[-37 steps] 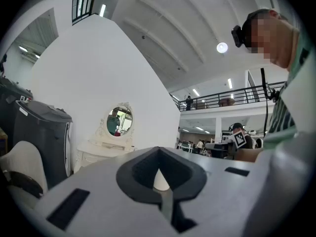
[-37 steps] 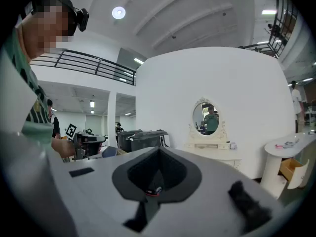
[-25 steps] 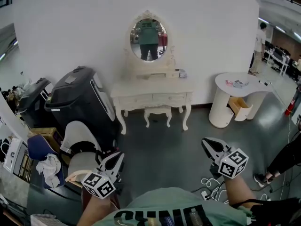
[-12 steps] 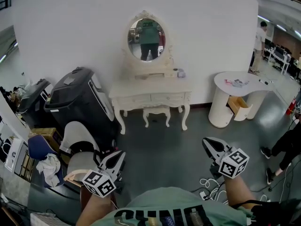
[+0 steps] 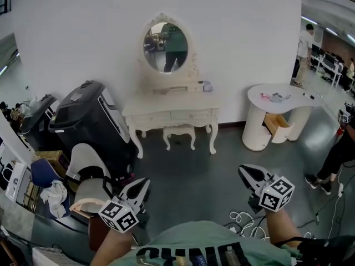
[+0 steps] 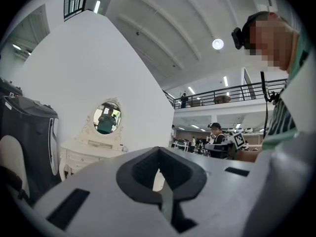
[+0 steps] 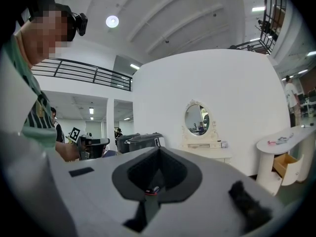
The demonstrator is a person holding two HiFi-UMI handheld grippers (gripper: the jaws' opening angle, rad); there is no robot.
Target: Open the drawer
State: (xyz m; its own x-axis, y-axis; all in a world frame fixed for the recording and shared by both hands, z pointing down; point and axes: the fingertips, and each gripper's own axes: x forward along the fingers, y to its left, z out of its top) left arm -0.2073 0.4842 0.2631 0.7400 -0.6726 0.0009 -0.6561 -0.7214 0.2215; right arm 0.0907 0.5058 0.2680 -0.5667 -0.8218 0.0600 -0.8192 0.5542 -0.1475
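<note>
A person stands on a grey floor (image 5: 188,182), well away from a white dressing table (image 5: 169,105) set against a white wall, with an oval mirror (image 5: 165,47) above it and a small stool (image 5: 178,132) tucked beneath. The left gripper (image 5: 140,184) and the right gripper (image 5: 247,173) are held low and level in front of the body, both aimed at the table. Each has its jaws closed on nothing. This looks like a carrying posture for the approach, since nothing is within reach yet.

The drawer (image 5: 188,115) is probably one of the pair under the tabletop's front edge. It looks shut, flush with the carved front. Its face points out into the room, towards the person. Its long axis runs left to right along the front edge, parallel to the wall, so it would likely pull straight out towards the person.

At the far right, a round white desk (image 5: 266,96) has its own drawer (image 5: 275,124) already hanging open.
</note>
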